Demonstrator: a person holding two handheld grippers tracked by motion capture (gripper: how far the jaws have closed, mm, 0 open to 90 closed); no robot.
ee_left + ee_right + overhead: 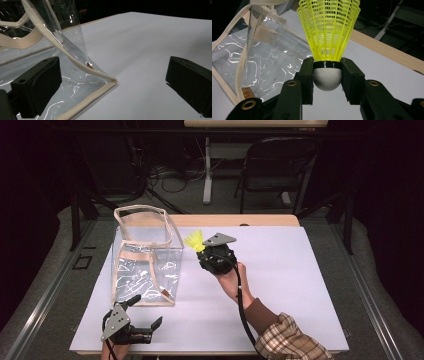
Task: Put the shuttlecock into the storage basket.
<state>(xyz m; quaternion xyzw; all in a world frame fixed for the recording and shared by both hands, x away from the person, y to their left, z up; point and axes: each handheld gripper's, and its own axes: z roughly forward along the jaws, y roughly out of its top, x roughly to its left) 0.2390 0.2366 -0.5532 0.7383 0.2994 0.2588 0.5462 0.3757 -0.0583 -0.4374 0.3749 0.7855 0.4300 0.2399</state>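
Shuttlecock: a yellow plastic shuttlecock [328, 30] with a white rounded cork and a black band, held up off the table above the middle of the white surface, nearer the far edge than the near one; its skirt fans away from the gripper, towards the bag.
Right gripper: the right gripper [204, 251] has its jaws narrowed onto the shuttlecock's cork, one pad on each side of the white base, as the right gripper view makes plain; the skirt stands free above the pads.
Right hand: the right hand [231, 279] grips the tool from below, with a brown cuff and a plaid sleeve [290, 340] coming in from the near edge towards the right corner.
Bag: a clear plastic bag [146, 265] with beige fabric trim stands upright and open-topped on the left half of the surface, its handle loop rising at the far side; the shuttlecock is just beside its upper right rim, outside it.
Left gripper: the left gripper [145, 315] sits low at the near left corner, its jaws spread wide with nothing pressed between them; in the left gripper view the bag's near bottom corner lies between the two pads, close to one and well apart from the other.
Table: a white board [300, 285] on a wooden-edged table.
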